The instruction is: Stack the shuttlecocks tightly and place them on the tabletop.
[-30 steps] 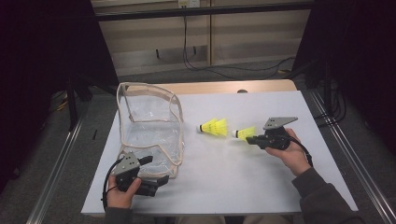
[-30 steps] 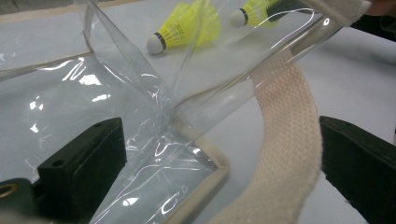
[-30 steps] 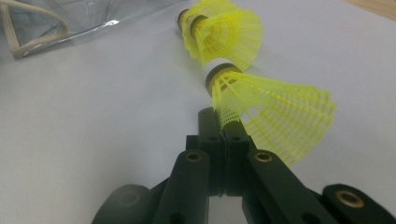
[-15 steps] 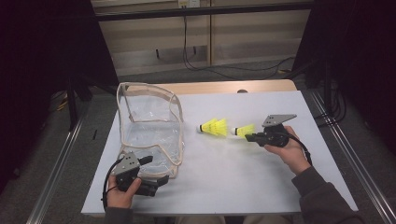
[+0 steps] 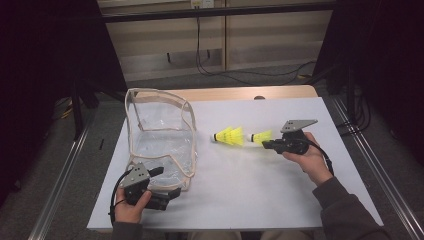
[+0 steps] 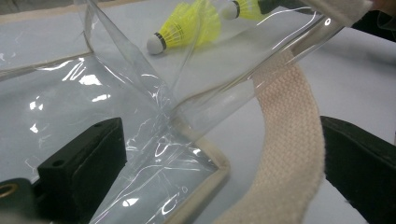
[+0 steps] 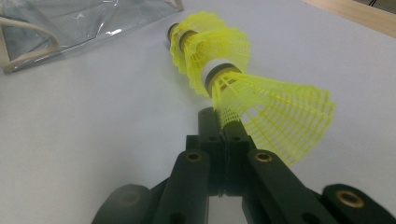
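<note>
Yellow mesh of one shuttlecock (image 5: 261,136) is pinched in the right gripper (image 5: 270,144) toward the worktop's (image 5: 260,200) right edge; a second shuttlecock (image 5: 227,135) lies just beyond, before the clear bag (image 5: 160,135), whose near corner sits between the left gripper's (image 5: 170,192) parted jaws

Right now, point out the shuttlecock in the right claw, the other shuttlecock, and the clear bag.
held shuttlecock (image 7: 275,112), right gripper view, yellow skirt
free shuttlecock (image 5: 229,135), high view, skirt
clear bag (image 5: 165,142), high view, transparent side
</note>
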`<state>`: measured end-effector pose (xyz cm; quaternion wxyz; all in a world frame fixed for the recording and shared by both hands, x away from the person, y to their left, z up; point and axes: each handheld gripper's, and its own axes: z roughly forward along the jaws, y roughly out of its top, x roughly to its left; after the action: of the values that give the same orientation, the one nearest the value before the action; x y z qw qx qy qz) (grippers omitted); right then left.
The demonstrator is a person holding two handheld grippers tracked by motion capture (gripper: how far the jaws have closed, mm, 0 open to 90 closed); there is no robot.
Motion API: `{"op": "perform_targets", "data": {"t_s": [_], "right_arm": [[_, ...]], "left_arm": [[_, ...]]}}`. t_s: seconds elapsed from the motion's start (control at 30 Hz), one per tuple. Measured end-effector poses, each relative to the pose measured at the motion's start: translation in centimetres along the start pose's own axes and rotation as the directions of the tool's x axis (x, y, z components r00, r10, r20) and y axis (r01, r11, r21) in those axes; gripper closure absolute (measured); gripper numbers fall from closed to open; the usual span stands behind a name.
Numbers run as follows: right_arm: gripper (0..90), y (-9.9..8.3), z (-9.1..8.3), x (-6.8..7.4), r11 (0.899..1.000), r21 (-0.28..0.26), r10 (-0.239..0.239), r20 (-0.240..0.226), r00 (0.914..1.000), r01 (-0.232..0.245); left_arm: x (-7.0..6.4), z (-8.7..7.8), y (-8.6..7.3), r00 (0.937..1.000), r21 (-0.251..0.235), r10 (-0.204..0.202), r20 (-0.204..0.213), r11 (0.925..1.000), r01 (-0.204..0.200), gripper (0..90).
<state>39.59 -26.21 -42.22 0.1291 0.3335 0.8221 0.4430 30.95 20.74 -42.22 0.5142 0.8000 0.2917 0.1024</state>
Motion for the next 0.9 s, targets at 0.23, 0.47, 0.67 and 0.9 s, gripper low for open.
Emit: {"op": "perform_targets", "data": {"t_s": [0.23,0.47,0.67,0.9], "right_arm": [[89.0,0.2,0.4,0.0,1.000,0.004,-0.002,-0.001,1.0000,0.002],[89.1,0.5,0.8,0.0,1.000,0.000,-0.007,-0.005,1.0000,0.007],[89.1,0.6,1.2,-0.1,1.000,0.005,-0.006,-0.006,1.0000,0.006],[89.1,0.7,1.6,-0.1,1.000,0.006,-0.010,-0.006,0.9999,0.010]], "left_arm": [[0.0,0.0,0.0,1.0000,0.002,0.003,-0.001,1.0000,-0.003,2.9],[0.0,0.0,0.0,1.0000,0.000,0.000,0.000,1.0000,0.000,3.0],[0.0,0.0,0.0,1.0000,-0.002,0.000,0.001,1.0000,0.000,3.0],[0.0,0.0,0.0,1.0000,-0.003,-0.002,0.000,1.0000,0.002,3.0]]}}
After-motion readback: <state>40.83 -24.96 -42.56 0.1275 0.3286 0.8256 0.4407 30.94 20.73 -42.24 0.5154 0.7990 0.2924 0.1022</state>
